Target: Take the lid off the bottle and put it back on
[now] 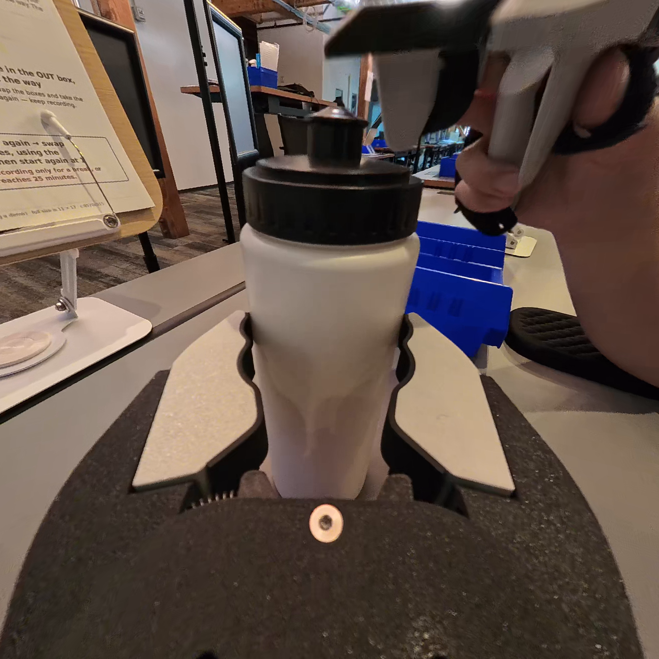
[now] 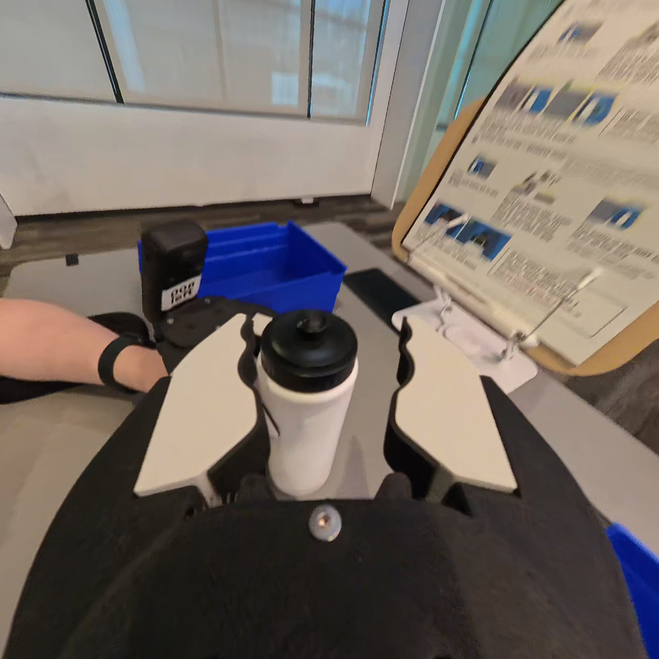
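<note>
Grey table (image 1: pixel 53 445) under everything; blue bin (image 1: pixel 460 299) behind bottle. My left gripper (image 1: pixel 326 360) clamped on white bottle (image 1: pixel 328 338), upright on table. My right gripper (image 2: pixel 326 360) spread apart, high over bottle, touching nothing. Black lid (image 1: pixel 331 199) seated on bottle.

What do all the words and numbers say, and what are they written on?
I don't repeat writing, but here is where it stands.
Paper sheet on the wooden stand, left wrist view: clear black print.
Picture sheet, right wrist view: too blurred to read.
White sticker on the black box: too blurred to read.
White bottle and black lid: no words seen.
</note>
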Motion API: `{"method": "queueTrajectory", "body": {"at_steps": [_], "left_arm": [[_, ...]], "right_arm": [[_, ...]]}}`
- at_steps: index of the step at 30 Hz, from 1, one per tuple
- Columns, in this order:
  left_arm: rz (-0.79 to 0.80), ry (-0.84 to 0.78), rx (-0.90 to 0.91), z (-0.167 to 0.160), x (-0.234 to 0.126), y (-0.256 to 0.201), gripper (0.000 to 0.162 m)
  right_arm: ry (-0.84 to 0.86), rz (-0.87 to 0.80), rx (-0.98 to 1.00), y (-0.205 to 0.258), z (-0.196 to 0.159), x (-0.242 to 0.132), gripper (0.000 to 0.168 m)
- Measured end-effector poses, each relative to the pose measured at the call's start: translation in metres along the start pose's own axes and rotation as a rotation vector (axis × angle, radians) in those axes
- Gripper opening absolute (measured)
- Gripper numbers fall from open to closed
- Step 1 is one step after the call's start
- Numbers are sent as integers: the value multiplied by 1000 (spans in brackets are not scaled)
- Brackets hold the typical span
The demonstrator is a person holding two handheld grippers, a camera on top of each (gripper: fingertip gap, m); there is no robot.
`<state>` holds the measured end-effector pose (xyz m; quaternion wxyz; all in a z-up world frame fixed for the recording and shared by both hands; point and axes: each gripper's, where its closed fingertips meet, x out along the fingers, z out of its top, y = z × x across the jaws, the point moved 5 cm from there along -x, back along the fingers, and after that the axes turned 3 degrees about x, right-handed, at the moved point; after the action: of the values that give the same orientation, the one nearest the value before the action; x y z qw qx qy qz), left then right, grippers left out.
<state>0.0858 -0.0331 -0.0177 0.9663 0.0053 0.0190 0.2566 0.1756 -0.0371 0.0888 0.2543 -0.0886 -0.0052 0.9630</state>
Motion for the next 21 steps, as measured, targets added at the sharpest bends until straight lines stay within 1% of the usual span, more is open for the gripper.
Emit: {"method": "queueTrajectory", "body": {"at_steps": [2, 5, 8, 9, 14, 16, 17, 19, 21], "left_arm": [[5, 5, 5, 0, 0, -1, 79], [14, 13, 16, 1, 1, -4, 79], [17, 16, 20, 1, 2, -6, 79], [19, 17, 16, 1, 2, -6, 79], [15, 18, 19, 0, 3, -4, 79], [28, 42, 35, -2, 7, -3, 91], [20, 48, 40, -3, 8, -4, 91], [16, 49, 47, -4, 10, -4, 84], [0, 50, 37, -4, 10, -3, 83]], "right_arm": [[93, -15, 10, 4, -12, 10, 83], [149, -51, 26, 7, -24, 22, 83], [162, -26, 61, 9, -32, 30, 81], [157, -7, 71, 10, -33, 32, 75], [144, 7, 74, 8, -34, 33, 75], [145, 7, 73, 8, -34, 33, 75], [144, 5, 72, 8, -34, 33, 75], [140, 2, 68, 7, -34, 33, 75], [134, 3, 61, 7, -35, 33, 75]]}}
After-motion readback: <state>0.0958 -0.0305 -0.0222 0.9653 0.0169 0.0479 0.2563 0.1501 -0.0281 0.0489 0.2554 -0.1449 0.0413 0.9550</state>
